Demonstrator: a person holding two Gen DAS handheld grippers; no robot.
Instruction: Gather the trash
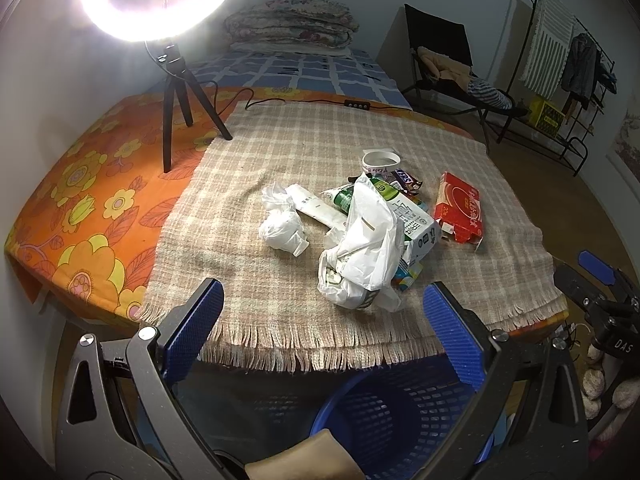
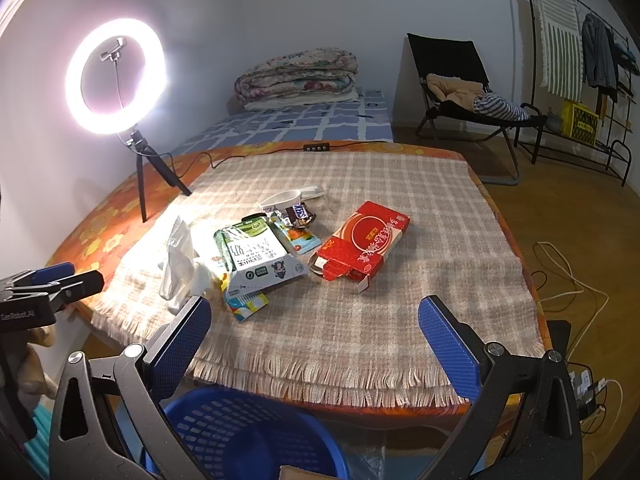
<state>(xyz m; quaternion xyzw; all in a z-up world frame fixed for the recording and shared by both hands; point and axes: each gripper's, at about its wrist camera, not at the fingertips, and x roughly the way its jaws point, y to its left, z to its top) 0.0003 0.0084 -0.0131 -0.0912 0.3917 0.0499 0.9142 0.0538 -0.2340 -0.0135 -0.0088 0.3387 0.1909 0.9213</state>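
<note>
Desk (image 2: 360, 312), covered by a checked cloth, fills the centre of both views. Blue basket (image 2: 248, 432) stands below its near edge, at the bottom of each frame. Trash lies clustered mid-frame: red box (image 2: 364, 240), milk carton (image 2: 256, 260), white plastic bag (image 1: 364, 248), crumpled tissue (image 1: 282, 232), paper cup (image 1: 380, 160). Left tool (image 1: 324, 332) and right tool (image 2: 314, 340) hover at the near edge, fingers apart, holding nothing. Judged step: approach, no item yet grasped. The next move calls for reaching forward and closing on one piece, probably the bag or box.
</note>
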